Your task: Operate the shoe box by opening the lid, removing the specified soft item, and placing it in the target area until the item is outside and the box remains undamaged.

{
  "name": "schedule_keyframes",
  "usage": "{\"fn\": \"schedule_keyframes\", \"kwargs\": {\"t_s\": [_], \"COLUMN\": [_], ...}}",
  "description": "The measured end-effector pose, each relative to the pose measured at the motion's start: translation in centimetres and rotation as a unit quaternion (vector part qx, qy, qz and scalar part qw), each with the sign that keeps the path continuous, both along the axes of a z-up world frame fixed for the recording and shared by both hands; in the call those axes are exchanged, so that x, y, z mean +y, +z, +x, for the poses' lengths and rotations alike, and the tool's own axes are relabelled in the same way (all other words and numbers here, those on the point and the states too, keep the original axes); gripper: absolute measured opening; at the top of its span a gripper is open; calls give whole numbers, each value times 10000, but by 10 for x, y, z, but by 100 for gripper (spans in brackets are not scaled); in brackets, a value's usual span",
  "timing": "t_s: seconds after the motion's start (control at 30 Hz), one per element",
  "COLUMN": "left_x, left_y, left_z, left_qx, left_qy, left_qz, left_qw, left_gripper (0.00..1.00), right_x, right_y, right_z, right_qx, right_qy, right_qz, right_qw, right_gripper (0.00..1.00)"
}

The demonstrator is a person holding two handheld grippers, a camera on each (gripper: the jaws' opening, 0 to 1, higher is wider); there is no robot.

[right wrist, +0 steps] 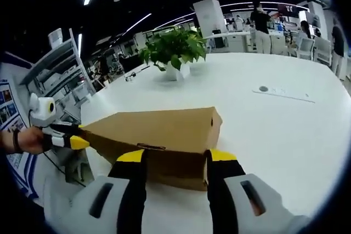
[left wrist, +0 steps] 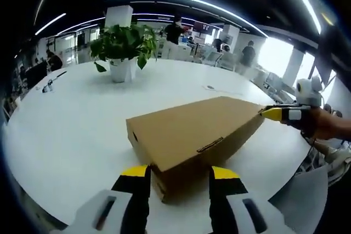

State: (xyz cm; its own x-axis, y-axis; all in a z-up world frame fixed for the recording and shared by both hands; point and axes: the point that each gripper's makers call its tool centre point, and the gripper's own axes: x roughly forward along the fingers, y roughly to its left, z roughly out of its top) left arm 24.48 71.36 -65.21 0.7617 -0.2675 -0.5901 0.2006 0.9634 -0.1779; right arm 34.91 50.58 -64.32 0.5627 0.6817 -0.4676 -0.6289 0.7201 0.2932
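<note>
A closed brown cardboard shoe box [left wrist: 192,135] lies on the white table [left wrist: 71,130]. In the left gripper view my left gripper [left wrist: 179,172] is open, its yellow-tipped jaws standing on either side of the box's near end. The right gripper [left wrist: 281,114], held by a hand, reaches in from the right and meets the box's far end at the lid edge. In the right gripper view the box [right wrist: 159,132] sits lid down between the spread jaws of my open right gripper [right wrist: 175,156]. The left gripper [right wrist: 74,142] touches the box's left end there.
A potted green plant [left wrist: 123,47] stands on the far side of the table [right wrist: 285,135], also seen as the plant [right wrist: 174,50] in the right gripper view. A small flat plate with a round socket [right wrist: 282,92] lies on the tabletop. People stand in the office beyond. The table edge runs close behind each gripper.
</note>
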Motion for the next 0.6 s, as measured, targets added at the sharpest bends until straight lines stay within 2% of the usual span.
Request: {"fn": "schedule_keyframes", "kwargs": {"t_s": [0.17,0.23,0.3,0.47,0.6], "left_x": [1,1,4,8,10], "left_y": [8,10,12,20,25], "left_z": [5,6,8,12,17], "left_qx": [-99,-131,-177,-269,-337], "left_qy": [-52,-91,-163,-147,-149], "left_qz": [25,83,297,329,496], "left_qw": [9999,9998,9993,9990,9981], "left_gripper": [42,42,40,37,34], "right_x": [3,4,4,7,9], "right_y": [11,15,19,30,37], "right_z": [10,14,18,25,32], "right_qx": [-97,-122,-148,-236,-287], "right_qy": [-50,-69,-105,-142,-179], "right_qz": [70,95,148,211,268], "right_qw": [9999,9999,9997,9994,9991], "right_gripper": [39,39,39,38,38]}}
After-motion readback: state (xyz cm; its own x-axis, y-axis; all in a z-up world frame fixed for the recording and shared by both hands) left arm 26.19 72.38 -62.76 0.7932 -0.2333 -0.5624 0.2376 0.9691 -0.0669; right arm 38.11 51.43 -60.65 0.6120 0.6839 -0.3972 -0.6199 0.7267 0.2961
